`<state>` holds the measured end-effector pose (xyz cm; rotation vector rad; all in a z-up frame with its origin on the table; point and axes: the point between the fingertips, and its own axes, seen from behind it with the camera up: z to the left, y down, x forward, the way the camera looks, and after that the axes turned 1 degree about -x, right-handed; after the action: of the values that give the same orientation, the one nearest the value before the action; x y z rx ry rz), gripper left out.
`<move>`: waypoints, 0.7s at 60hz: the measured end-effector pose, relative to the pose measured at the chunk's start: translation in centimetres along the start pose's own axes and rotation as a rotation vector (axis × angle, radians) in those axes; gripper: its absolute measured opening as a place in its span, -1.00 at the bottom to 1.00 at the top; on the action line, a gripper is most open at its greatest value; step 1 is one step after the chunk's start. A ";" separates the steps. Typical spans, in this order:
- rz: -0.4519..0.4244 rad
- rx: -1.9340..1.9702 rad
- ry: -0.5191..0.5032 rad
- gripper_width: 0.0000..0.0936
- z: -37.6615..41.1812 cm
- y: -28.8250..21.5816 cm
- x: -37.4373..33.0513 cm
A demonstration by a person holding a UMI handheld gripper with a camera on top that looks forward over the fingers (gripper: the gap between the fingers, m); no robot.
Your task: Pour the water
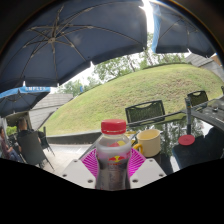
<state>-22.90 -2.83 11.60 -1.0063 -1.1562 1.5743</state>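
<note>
Bottle [113, 150] (base hidden) held by hand-held gripper [113, 163] fingers.

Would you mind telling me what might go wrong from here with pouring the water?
The bottle between the fingers has its red cap on, so tipping it now pours nothing. The yellow cup stands close beside it and could be knocked over. A loose grip might let the bottle slip.
</note>
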 end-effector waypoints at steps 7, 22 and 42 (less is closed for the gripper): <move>-0.041 0.174 -0.056 -0.30 1.1 -3.3 2.7; -0.063 0.766 -0.119 -0.30 -1.8 -7.0 11.0; -0.030 1.509 -0.221 -0.24 -4.5 -6.2 13.8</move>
<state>-20.94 12.39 15.23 0.2026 0.1087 1.9160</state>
